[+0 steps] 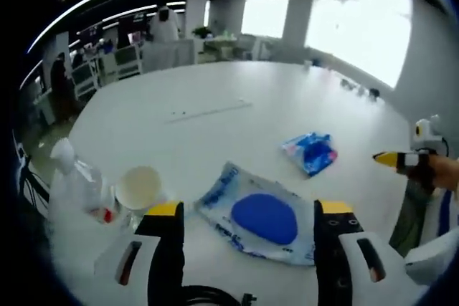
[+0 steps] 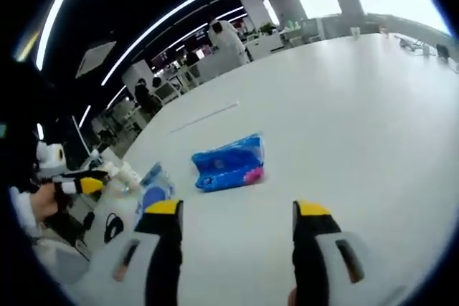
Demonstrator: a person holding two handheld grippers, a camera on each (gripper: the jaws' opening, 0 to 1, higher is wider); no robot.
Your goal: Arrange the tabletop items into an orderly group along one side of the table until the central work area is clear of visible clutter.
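White and broad, the bench [image 1: 237, 98] runs back toward bright windows and an open office where people stand among desks. Seen in the left gripper view, the left tool [image 1: 247, 223] hangs with its jaws spread wide and nothing between them, poised over a clear packet with a round blue pad inside [image 1: 262, 216]. At 9 o'clock of that packet stand a small white cup [image 1: 140, 186] and a clear plastic bottle [image 1: 75, 180], close together at the bench edge. A blue printed pouch [image 1: 310, 152] lies apart at 1 o'clock, out in the open middle. In the right gripper view, the right tool [image 2: 233, 231] is likewise agape and empty, aimed at the same blue pouch [image 2: 231, 163] just ahead at 12 o'clock. The pouch looks like the piece to move, toward the cup-and-bottle cluster. It is flat and limp, so the right tool would do well to come in low, pinch a raised edge rather than press on the face, then lift it clear instead of dragging it.
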